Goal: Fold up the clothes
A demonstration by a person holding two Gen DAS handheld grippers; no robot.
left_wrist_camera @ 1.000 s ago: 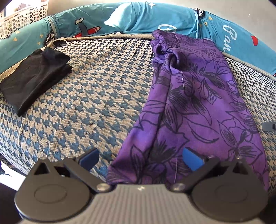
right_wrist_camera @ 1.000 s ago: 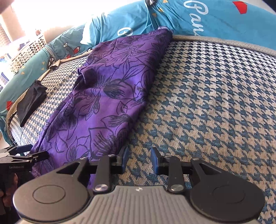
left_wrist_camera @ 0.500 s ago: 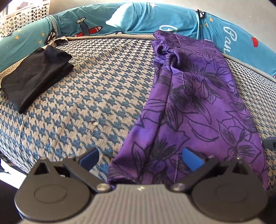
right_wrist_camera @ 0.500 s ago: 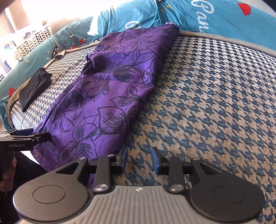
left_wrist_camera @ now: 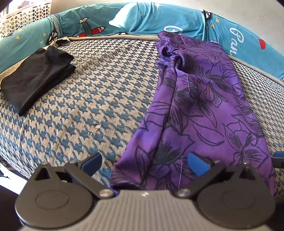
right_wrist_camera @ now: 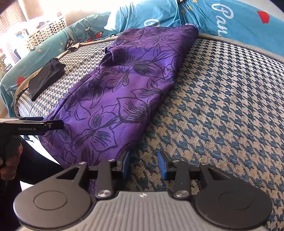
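A purple floral garment (left_wrist_camera: pixel 204 110) lies stretched lengthwise on the houndstooth bed cover (left_wrist_camera: pixel 99 99). My left gripper (left_wrist_camera: pixel 144 163) stands open wide over its near end, and the hem's left corner sits between the fingers untouched. In the right wrist view the same garment (right_wrist_camera: pixel 124 85) runs up the left side. My right gripper (right_wrist_camera: pixel 143 164) is at its near right edge with the jaws opening. Only bed cover shows between its pads, and its left pad (right_wrist_camera: pixel 125 162) is right beside the cloth. The left gripper (right_wrist_camera: pixel 58 124) shows there from the side.
A folded black garment (left_wrist_camera: pixel 35 78) lies at the far left of the bed. Teal printed bedding (left_wrist_camera: pixel 142 19) rings the back edge. A white perforated basket (left_wrist_camera: pixel 23 16) stands beyond it. The bed's near edge drops off by the hand (right_wrist_camera: pixel 8 165) that holds the left gripper.
The right gripper has slid left toward the purple garment's near edge, and its jaws stand a little wider. The left gripper has kept still and stayed open.
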